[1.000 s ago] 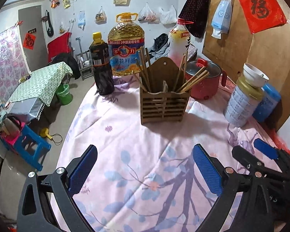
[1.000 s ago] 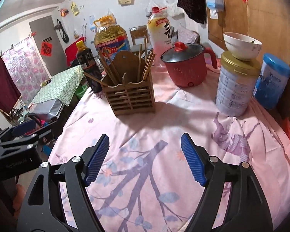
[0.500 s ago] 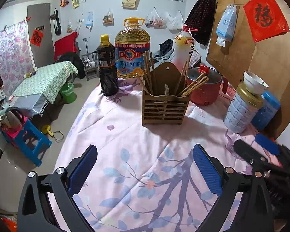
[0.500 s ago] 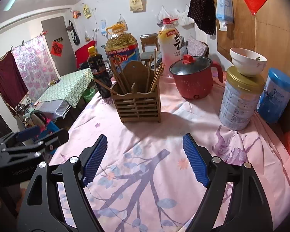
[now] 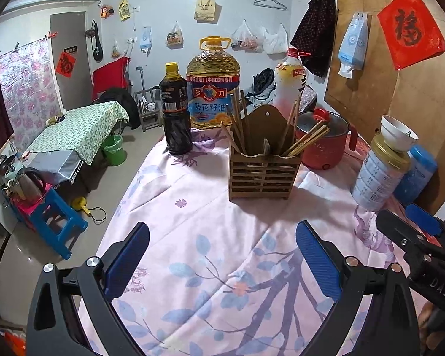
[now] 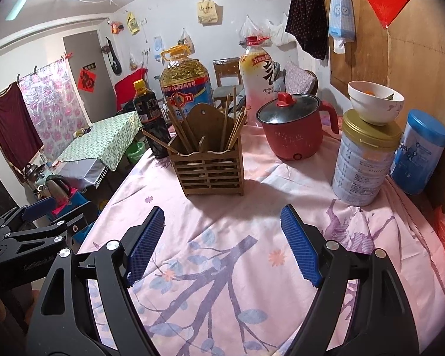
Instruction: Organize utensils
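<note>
A slatted wooden utensil holder (image 5: pixel 264 175) (image 6: pixel 212 172) stands in the middle of the table on a pink floral cloth (image 5: pixel 210 270). Several wooden chopsticks (image 5: pixel 240 124) (image 6: pixel 182 130) lean out of it on both sides. My left gripper (image 5: pixel 222 261) hovers open over the cloth, well short of the holder, with nothing between its blue pads. My right gripper (image 6: pixel 222 243) is also open and empty, at about the same distance in front of the holder. Each gripper shows at the edge of the other's view.
Behind the holder stand a dark sauce bottle (image 5: pixel 175 112), a large oil jug (image 5: pixel 213 86) and a white drink bottle (image 5: pixel 289 86). A red electric pot (image 6: pixel 293 127) sits to the right, then a tin (image 6: pixel 366 160) with a white bowl (image 6: pixel 375 102) on top and a blue canister (image 6: pixel 418 151).
Both views have tilted upward a little, so the holder sits lower in the frames and more wall shows. Both grippers stay open and empty.
</note>
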{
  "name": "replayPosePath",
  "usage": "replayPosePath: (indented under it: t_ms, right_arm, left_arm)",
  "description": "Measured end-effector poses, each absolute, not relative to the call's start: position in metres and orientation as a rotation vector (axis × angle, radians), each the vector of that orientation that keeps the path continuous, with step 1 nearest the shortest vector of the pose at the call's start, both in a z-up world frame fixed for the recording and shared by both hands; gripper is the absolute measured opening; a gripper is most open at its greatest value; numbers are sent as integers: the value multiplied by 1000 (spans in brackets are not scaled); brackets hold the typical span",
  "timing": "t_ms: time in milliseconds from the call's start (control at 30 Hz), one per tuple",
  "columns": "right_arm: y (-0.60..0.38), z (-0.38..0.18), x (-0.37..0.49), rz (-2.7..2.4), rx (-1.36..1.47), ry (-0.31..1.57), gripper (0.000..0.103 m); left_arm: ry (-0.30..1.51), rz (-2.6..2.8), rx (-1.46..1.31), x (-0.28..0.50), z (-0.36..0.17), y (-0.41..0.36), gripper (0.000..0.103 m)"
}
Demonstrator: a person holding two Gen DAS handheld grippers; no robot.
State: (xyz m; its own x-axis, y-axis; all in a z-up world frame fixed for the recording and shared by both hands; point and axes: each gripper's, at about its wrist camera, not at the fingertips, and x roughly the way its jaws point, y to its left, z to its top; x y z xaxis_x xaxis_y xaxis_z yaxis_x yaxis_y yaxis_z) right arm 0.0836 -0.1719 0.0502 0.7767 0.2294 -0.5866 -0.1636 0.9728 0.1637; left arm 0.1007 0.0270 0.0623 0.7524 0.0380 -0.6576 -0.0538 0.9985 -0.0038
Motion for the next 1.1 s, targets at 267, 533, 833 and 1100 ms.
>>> replayPosePath:
  t_ms: [267, 533, 833, 1100]
  right_arm:
    - [-173, 51, 83, 215, 105, 648, 79]
    - [-172, 50, 83, 215, 104, 648, 79]
    - [-174, 52, 82, 215, 109, 646, 79]
    - [-174, 52, 83, 219, 112, 646, 79]
  left_arm:
    - [733, 62, -32, 104, 61, 30, 97]
    - [744, 63, -26, 104, 58, 29, 97]
    - [759, 65, -24, 107, 54, 27, 97]
    - [755, 102, -14, 109, 55, 28, 97]
